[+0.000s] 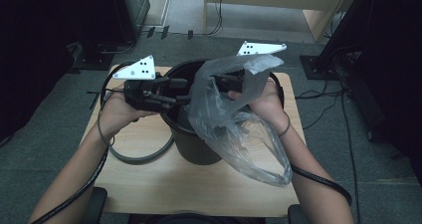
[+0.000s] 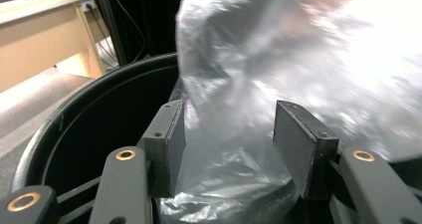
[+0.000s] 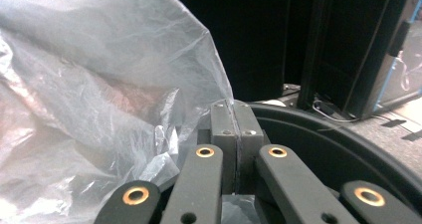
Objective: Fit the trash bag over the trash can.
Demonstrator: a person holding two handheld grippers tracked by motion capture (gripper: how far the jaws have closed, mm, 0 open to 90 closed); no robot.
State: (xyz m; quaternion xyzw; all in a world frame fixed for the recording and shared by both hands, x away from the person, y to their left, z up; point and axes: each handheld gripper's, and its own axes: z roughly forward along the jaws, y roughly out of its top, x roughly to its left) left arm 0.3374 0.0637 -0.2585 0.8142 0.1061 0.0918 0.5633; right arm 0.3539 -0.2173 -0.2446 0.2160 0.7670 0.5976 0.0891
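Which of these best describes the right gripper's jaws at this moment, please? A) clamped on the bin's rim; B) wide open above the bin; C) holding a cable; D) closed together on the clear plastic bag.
D: in the right gripper view the right gripper has its jaws pressed together on the clear plastic bag, over the black bin.

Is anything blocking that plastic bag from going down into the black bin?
Nothing visible does. The plastic bag hangs over the black bin, whose open mouth looks clear. The right tool pinches the bag's edge; the left tool stands open around it.
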